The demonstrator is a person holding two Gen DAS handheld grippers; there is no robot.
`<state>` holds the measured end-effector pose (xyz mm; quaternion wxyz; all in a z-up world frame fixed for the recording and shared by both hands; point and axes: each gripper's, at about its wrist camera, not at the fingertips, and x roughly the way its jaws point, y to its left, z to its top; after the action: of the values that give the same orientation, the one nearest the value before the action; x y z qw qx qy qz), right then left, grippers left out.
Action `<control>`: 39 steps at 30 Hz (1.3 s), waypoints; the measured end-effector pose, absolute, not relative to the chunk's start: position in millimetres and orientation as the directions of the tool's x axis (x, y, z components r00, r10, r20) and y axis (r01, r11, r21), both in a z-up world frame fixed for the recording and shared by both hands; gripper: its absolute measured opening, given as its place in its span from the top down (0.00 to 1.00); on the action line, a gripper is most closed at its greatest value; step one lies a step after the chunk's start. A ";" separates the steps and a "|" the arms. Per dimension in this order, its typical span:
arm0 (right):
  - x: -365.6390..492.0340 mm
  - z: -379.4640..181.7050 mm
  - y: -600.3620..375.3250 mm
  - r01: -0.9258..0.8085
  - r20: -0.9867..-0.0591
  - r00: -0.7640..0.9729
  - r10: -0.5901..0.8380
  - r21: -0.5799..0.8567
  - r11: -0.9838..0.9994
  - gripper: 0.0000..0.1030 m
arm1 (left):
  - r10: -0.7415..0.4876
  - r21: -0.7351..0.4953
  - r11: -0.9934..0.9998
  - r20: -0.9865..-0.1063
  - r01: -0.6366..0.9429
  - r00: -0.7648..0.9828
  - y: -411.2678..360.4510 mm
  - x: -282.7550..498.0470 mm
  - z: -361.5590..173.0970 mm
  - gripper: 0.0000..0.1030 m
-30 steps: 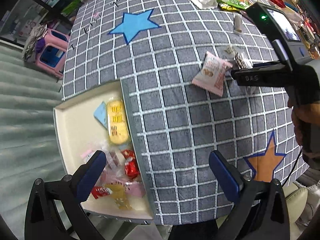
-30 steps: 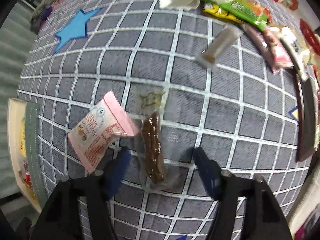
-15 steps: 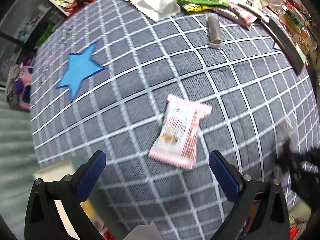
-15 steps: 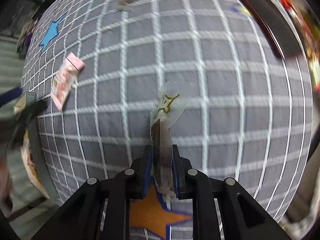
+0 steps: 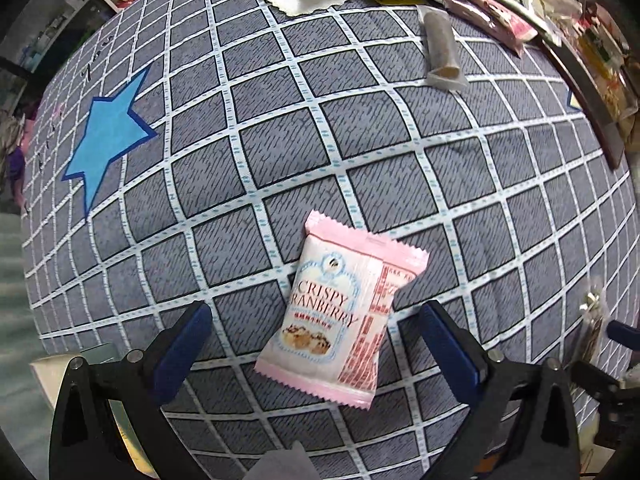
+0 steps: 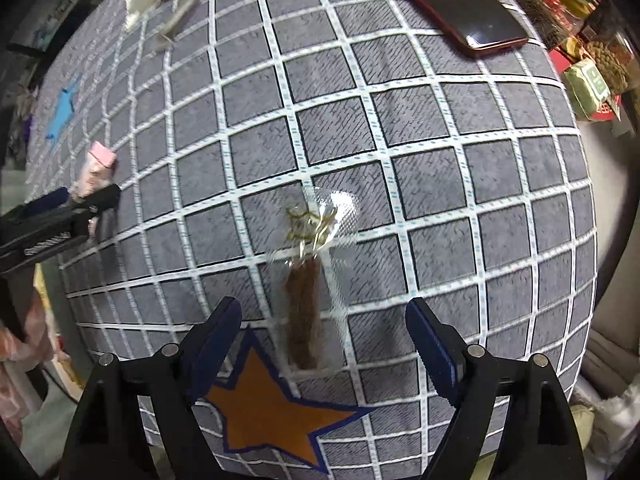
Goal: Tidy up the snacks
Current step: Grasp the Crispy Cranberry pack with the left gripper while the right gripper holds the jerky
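The right tool (image 6: 324,344) has just been opening: half a second ago its blue pads pinched the clear-wrapped brown stick snack (image 6: 306,312), and now they stand spread on either side of it without touching. The stick lies flat on the checked cloth of the worktop (image 6: 400,128), its lower end just beside the upper point of the orange star (image 6: 268,416). A second ago it lay next to the pink cranberry cracker packet (image 5: 344,320); it now lies well apart from that packet, so the right hand has carried it across to the orange star and let it go. That reads as a finished placement, though whether the star is a sorting spot I cannot say.

The left tool (image 5: 316,344) has come over from the cream tray (image 5: 44,372), of which only a corner shows now at the lower left of its view. Its pads are spread wide and straddle the lower half of the pink packet, touching nothing. The packet lies flat, far from the orange star and on the blue star (image 5: 106,136) side of the cloth.

My judgement: the packet is the next snack to be gripped, and closing on its puffy middle looks simple. More wrapped snacks wait at the far edge, well away from the orange star.
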<state>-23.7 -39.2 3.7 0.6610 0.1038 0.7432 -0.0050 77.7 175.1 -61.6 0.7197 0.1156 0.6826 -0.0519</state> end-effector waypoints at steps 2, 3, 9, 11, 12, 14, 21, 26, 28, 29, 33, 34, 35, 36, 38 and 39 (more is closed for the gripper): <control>-15.7 -6.7 -43.6 0.158 -0.981 -0.120 0.152 0.132 0.979 0.17 | 0.033 0.044 0.975 -0.998 0.218 0.056 174.7 79.8 -66.6 0.00; -15.5 -12.0 -47.7 0.154 -0.980 -0.133 0.147 0.126 0.980 0.13 | 0.021 0.032 0.977 -0.998 0.210 0.057 176.7 82.2 -71.4 0.00; -15.7 -29.1 -26.5 0.112 -0.980 -0.163 0.112 0.095 0.989 0.00 | 0.019 0.032 0.981 -0.998 0.191 0.065 190.3 97.7 -80.9 0.00; -13.9 -35.1 -19.2 0.099 -0.981 -0.178 0.074 0.057 0.993 0.00 | 0.023 0.034 0.983 -0.998 0.182 0.058 185.6 103.6 -79.9 0.00; -14.5 -40.9 -11.4 0.076 -0.976 -0.215 0.022 0.006 0.997 0.00 | 0.026 0.035 0.982 -0.998 0.185 0.051 182.9 106.5 -81.2 0.00; -7.7 -45.5 -3.0 0.092 -0.975 -0.222 0.028 0.007 0.996 0.00 | 0.030 0.037 0.979 -0.999 0.198 0.038 169.5 108.5 -81.8 0.02; -9.8 -12.4 -44.5 0.108 -0.987 -0.162 0.021 0.003 0.994 0.62 | 0.017 0.036 0.961 -0.997 0.275 0.072 123.6 91.6 -69.1 0.59; -19.6 -4.0 -49.2 0.139 -0.980 -0.162 0.116 0.094 0.986 0.62 | 0.007 0.019 0.974 -0.999 0.227 0.053 122.4 74.6 -68.1 0.60; -35.0 6.2 -47.8 0.136 -0.974 -0.135 0.180 0.162 0.977 0.62 | -0.006 0.007 0.979 -0.998 0.203 0.062 125.9 63.0 -62.2 0.60; -38.5 12.4 -46.3 0.112 -0.975 -0.124 0.185 0.172 0.979 0.62 | -0.006 0.007 0.980 -0.998 0.198 0.067 127.0 57.4 -59.9 0.60; -51.2 30.0 -41.8 0.068 -0.974 -0.117 0.194 0.187 0.980 0.62 | 0.001 0.016 0.986 -0.996 0.166 0.088 131.4 31.3 -45.8 0.60; -54.4 33.1 -39.9 0.063 -0.972 -0.119 0.201 0.195 0.979 0.62 | -0.007 0.007 0.989 -0.995 0.146 0.096 133.9 24.7 -40.5 0.60; -57.9 36.3 -35.2 0.059 -0.972 -0.121 0.204 0.198 0.978 0.62 | -0.014 -0.001 0.992 -0.995 0.126 0.103 136.5 19.6 -35.7 0.60; -60.8 39.6 -32.4 0.049 -0.971 -0.123 0.207 0.203 0.978 0.62 | -0.023 -0.011 0.995 -0.993 0.100 0.114 140.1 13.0 -29.3 0.60; -63.0 43.4 -21.6 0.024 -0.969 -0.127 0.210 0.209 0.978 0.62 | -0.025 -0.016 0.998 -0.991 0.066 0.131 145.9 1.8 -20.9 0.60; -64.7 47.3 -15.3 0.005 -0.969 -0.129 0.211 0.212 0.977 0.62 | -0.023 -0.017 0.999 -0.990 0.045 0.141 150.2 -3.8 -16.1 0.60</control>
<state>-64.7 -15.3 47.3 0.6559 0.0722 0.7473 0.0783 -3.8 150.2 -16.1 0.7553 0.0083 0.6550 -0.0224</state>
